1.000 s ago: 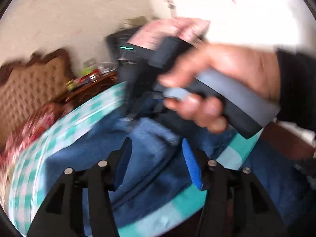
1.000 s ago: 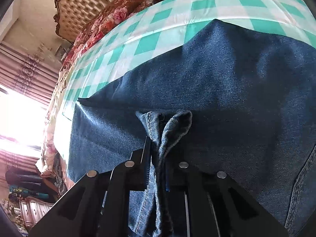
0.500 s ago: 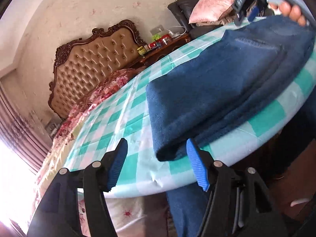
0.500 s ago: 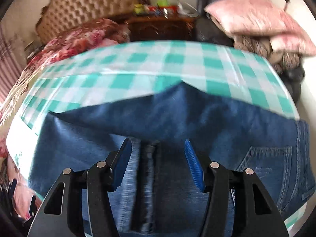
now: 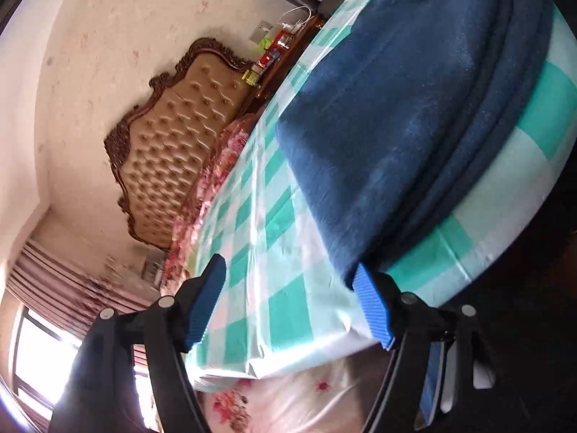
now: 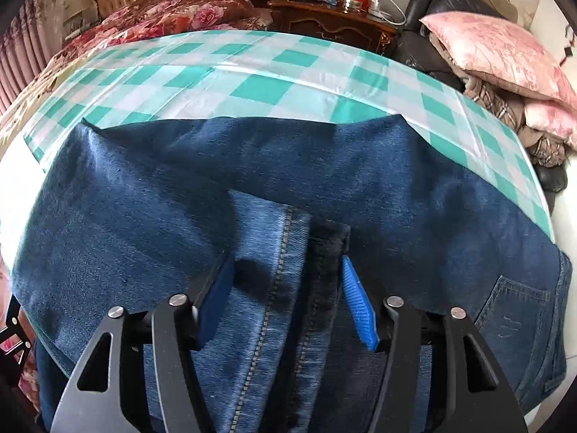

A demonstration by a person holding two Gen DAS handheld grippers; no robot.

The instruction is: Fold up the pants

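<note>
Bedroom walls in a pale, mottled cream filled the upper left of the left wrist view, with a tufted tan headboard (image 5: 180,151) in a carved dark frame at centre left and striped curtains (image 5: 47,281) beside a bright window at the lower left. Across both views ran a table under a teal-and-white checked cloth (image 6: 274,83), and on it lay the pants (image 6: 151,209), dark blue denim folded into a broad slab that took the lower half of the right wrist frame and the upper right of the left wrist frame. Only the right wrist view showed a back pocket (image 6: 515,310) at lower right, a lighter turned-over strip with a stitched seam (image 6: 277,288) at lower centre, a floral red bedspread (image 6: 173,14) at the upper left, a dark wooden nightstand (image 6: 335,25) crowded with small bottles at top centre, and a pink pillow (image 6: 494,50) on piled blankets over a black chair at the upper right. Only the left wrist view showed the stacked layers along the folded edge and the cloth's overhanging corner. The right gripper (image 6: 288,296) was opening, its blue pads apart on either side of the seam strip, not pressing it. The left gripper (image 5: 288,310) was also opening, wide over bare cloth, with its right pad just beside the near corner of the denim.
</note>
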